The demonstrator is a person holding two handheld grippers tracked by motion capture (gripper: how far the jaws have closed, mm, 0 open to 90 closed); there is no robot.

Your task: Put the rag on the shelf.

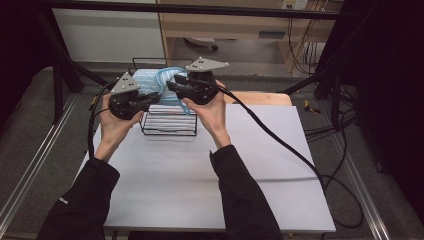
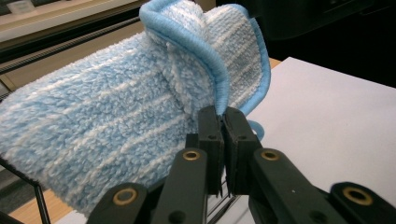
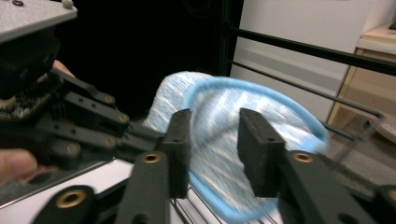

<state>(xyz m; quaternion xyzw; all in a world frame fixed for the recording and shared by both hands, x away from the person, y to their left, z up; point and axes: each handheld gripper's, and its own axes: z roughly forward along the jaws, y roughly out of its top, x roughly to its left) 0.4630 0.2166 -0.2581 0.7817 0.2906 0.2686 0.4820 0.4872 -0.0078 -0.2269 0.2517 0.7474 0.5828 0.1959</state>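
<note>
High view: the left gripper (image 1: 150, 98) and right gripper (image 1: 172, 82) meet at a blue-and-white striped cloth (image 1: 150, 80) draped over a black wire rack (image 1: 169, 122) at the far edge of the white table (image 1: 210, 190).

Left gripper view: jaws pressed together, pinching the cloth's blue hem (image 2: 219, 81).

Right gripper view: jaws spread, pads off the cloth (image 3: 219, 140) behind them. No legible writing.
</note>
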